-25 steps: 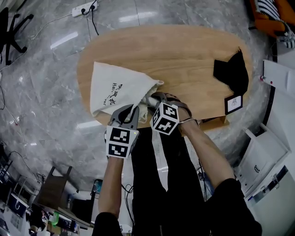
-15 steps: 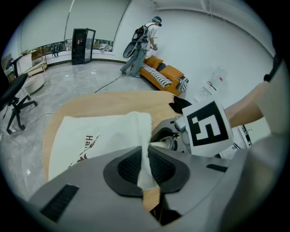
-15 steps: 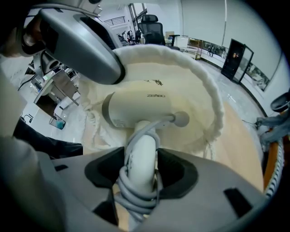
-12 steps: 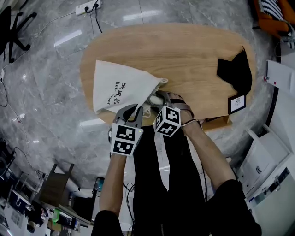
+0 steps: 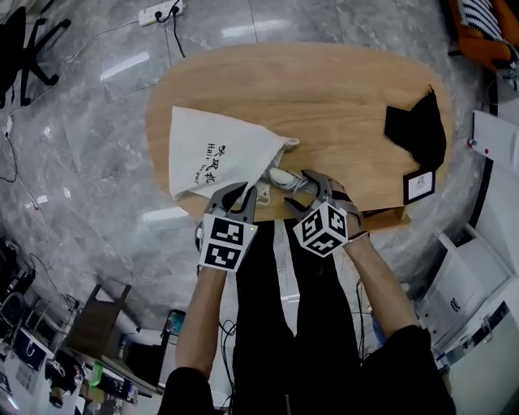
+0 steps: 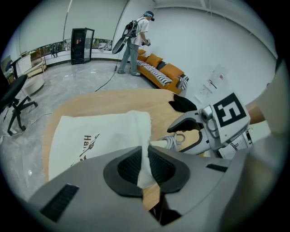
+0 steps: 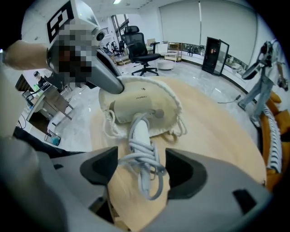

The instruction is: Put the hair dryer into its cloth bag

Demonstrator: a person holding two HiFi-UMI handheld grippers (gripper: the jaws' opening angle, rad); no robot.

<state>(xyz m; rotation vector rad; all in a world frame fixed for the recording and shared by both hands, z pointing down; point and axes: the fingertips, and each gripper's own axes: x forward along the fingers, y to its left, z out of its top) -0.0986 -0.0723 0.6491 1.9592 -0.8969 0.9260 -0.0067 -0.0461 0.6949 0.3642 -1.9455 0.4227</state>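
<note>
The white cloth bag [image 5: 217,156] lies on the oval wooden table [image 5: 324,89], its mouth facing the near edge. My left gripper [image 5: 243,194] is shut on the rim of the bag's mouth [image 6: 144,156] and holds it up. The white hair dryer [image 7: 136,108] has its head inside the mouth. Its handle, wrapped in its cord [image 7: 144,154], sticks out on the table. My right gripper [image 7: 140,171] straddles the handle end. Its jaws are opening, and the pads stand clear of the handle on both sides.
A black cloth [image 5: 415,126] and a small framed card [image 5: 418,185] sit at the table's right end. The table's near edge runs just under both grippers. A power strip [image 5: 160,11] and an office chair [image 5: 23,49] stand on the marble floor. A person [image 6: 136,41] works far off.
The right gripper has let go of the dryer's handle, widened its jaws and drawn back to the right, towards the near edge. The left gripper has kept its hold on the bag.
</note>
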